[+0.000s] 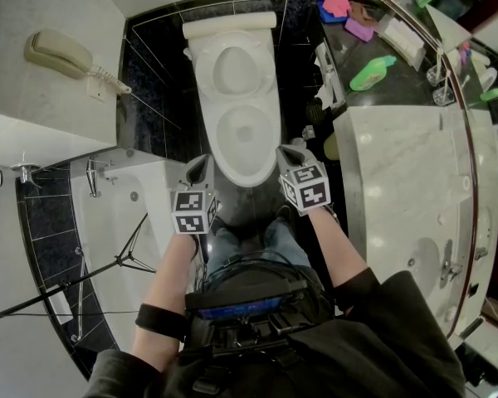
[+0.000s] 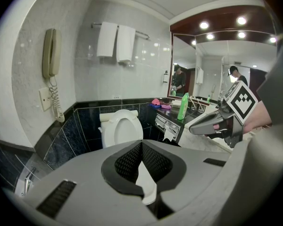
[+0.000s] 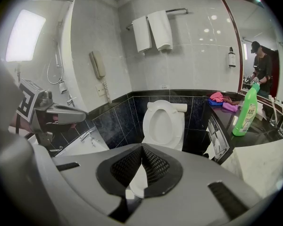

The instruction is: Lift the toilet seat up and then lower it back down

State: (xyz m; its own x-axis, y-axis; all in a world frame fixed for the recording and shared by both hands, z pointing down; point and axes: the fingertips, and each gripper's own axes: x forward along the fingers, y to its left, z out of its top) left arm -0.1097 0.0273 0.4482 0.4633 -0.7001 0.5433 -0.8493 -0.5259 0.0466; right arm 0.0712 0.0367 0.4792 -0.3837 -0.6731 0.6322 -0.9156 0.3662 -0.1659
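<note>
A white toilet (image 1: 242, 131) stands against the black tiled wall, also in the left gripper view (image 2: 120, 128) and in the right gripper view (image 3: 162, 121). Its lid leans back on the tank, and the seat ring (image 1: 235, 69) looks raised with it. My left gripper (image 1: 201, 162) hangs by the bowl's front left and my right gripper (image 1: 292, 149) by its front right. Both are shut with nothing between the jaws, which meet at their tips (image 2: 141, 145) (image 3: 141, 147). Neither touches the toilet. Each gripper shows in the other's view: the right gripper (image 2: 200, 126) and the left gripper (image 3: 78, 113).
A marble counter (image 1: 398, 164) with a sink runs along the right, holding a green bottle (image 1: 372, 73) and coloured cloths (image 1: 344, 13). A toilet roll holder (image 1: 325, 77) is on its side. A bathtub (image 1: 116, 214), a tripod (image 1: 108, 268) and a wall phone (image 1: 58, 54) are at left.
</note>
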